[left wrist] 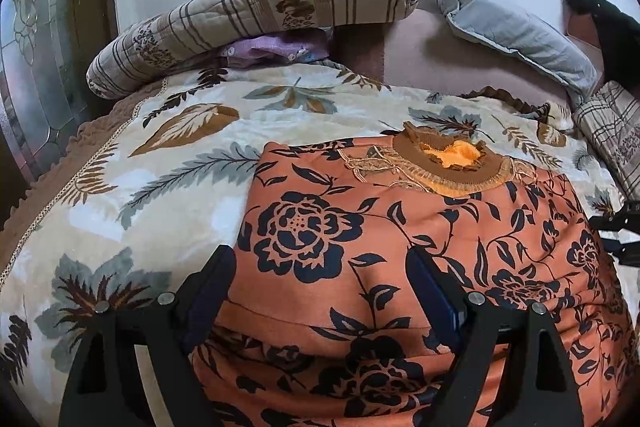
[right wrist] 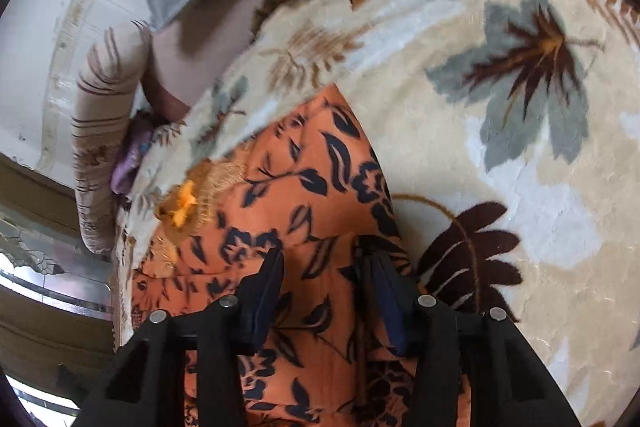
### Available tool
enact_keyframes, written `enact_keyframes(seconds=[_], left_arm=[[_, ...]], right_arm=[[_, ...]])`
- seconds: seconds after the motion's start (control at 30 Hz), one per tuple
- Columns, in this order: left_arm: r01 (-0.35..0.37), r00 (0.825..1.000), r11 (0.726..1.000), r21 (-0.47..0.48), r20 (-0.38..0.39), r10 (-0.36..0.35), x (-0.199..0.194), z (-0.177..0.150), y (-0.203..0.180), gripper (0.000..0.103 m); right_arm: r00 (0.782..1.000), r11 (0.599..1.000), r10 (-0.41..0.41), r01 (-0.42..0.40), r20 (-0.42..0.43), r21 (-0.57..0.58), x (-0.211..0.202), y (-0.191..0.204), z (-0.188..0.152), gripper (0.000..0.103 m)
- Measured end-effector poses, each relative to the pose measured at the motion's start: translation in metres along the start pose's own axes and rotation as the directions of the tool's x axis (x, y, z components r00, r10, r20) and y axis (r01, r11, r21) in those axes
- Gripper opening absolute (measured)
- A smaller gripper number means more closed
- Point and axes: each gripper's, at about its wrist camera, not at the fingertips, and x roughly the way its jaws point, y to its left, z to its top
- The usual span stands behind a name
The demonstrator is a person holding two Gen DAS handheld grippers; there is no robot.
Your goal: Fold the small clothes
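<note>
The left tongs (left wrist: 320,291) stand wide apart over the near left part of the orange floral top (left wrist: 400,247), gripping nothing. The right tongs (right wrist: 324,291) are half open astride a raised ridge of the same cloth near its right edge, pads not visibly pressing. The top lies flat on the leaf-patterned blanket (left wrist: 160,167) covering the bed, its brown collar (left wrist: 444,163) toward the striped bolster (left wrist: 248,15). To fold it neatly, I'd say each side should pinch just the hem layers, lift evenly, and keep the blanket out of the bite.
</note>
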Motion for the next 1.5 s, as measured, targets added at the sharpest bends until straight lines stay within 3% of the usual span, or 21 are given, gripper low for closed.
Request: enact_keyframes(seconds=[0.03, 0.1, 0.13, 0.23, 0.4, 0.5, 0.57, 0.63, 0.73, 0.87, 0.97, 1.0, 1.03, 1.17, 1.33, 1.5], left_arm=[[0.001, 1.000, 1.000, -0.004, -0.001, -0.001, 0.000, 0.000, 0.001, 0.087], [0.002, 1.000, 1.000, -0.010, -0.004, -0.002, 0.000, 0.001, 0.002, 0.087], [0.002, 1.000, 1.000, -0.012, -0.004, -0.002, 0.000, 0.001, 0.002, 0.087], [0.005, 1.000, 1.000, -0.014, 0.001, -0.005, -0.002, 0.001, 0.002, 0.087], [0.002, 1.000, 1.000, -0.019, 0.026, -0.002, -0.007, 0.002, 0.003, 0.087], [0.002, 1.000, 1.000, -0.013, 0.025, -0.001, -0.005, 0.003, 0.000, 0.087], [-0.001, 1.000, 1.000, 0.000, 0.014, 0.001, -0.002, 0.002, -0.003, 0.087], [0.003, 1.000, 1.000, 0.007, 0.008, -0.003, 0.000, 0.001, -0.005, 0.087], [0.001, 0.999, 1.000, 0.006, 0.032, -0.001, -0.006, 0.002, -0.004, 0.087], [-0.038, 0.999, 0.999, 0.023, 0.033, 0.037, -0.005, 0.003, -0.005, 0.087], [-0.067, 0.991, 0.997, 0.050, -0.109, 0.072, 0.021, -0.003, -0.005, 0.087], [-0.081, 0.977, 0.994, 0.075, -0.190, 0.094, 0.036, -0.009, -0.006, 0.087], [-0.085, 0.975, 0.993, 0.087, -0.199, 0.101, 0.039, -0.012, -0.007, 0.087], [-0.086, 0.989, 0.991, 0.102, -0.111, 0.097, 0.012, -0.010, -0.007, 0.087], [-0.093, 0.996, 0.993, 0.071, 0.011, 0.092, -0.041, -0.017, -0.001, 0.087], [-0.070, 0.995, 0.997, -0.013, 0.067, 0.071, -0.099, -0.048, -0.010, 0.095]], right_arm=[[1.000, 1.000, -0.002, 0.002, 0.011, -0.014, 0.000, 0.002, -0.001, 0.047], [1.000, 0.998, -0.007, 0.008, 0.008, -0.061, 0.000, 0.012, -0.004, 0.014], [1.000, 0.997, -0.010, 0.011, 0.010, -0.072, 0.000, 0.016, -0.006, 0.010], [0.996, 0.993, -0.001, 0.012, 0.093, -0.114, -0.016, 0.032, -0.009, 0.007], [0.950, 0.989, 0.060, -0.015, 0.308, -0.148, -0.068, 0.049, 0.000, 0.003], [0.928, 0.992, -0.002, 0.047, 0.372, -0.113, -0.077, 0.041, 0.008, 0.002], [0.943, 0.995, -0.062, 0.082, 0.327, -0.049, -0.063, 0.024, 0.014, 0.002], [0.964, 0.999, -0.022, 0.030, 0.264, -0.028, -0.055, 0.018, 0.013, 0.002], [0.982, 0.994, 0.059, -0.041, 0.177, -0.103, -0.046, 0.039, 0.005, 0.006], [0.993, 0.979, 0.088, -0.072, 0.076, -0.189, -0.024, 0.068, -0.022, 0.006], [1.000, 0.973, 0.012, -0.017, -0.021, -0.230, 0.002, 0.077, -0.045, 0.006], [0.997, 0.971, -0.043, 0.025, -0.068, -0.239, 0.015, 0.076, -0.052, 0.006], [0.990, 0.967, -0.085, 0.054, -0.116, -0.250, 0.026, 0.074, -0.057, 0.007], [0.994, 0.980, -0.047, 0.026, -0.102, -0.199, 0.009, 0.068, -0.061, 0.007], [0.994, 0.965, 0.090, -0.072, 0.061, -0.252, -0.068, 0.069, -0.079, 0.007], [0.945, 0.938, 0.180, -0.080, 0.275, -0.338, -0.149, 0.060, -0.114, 0.007]])
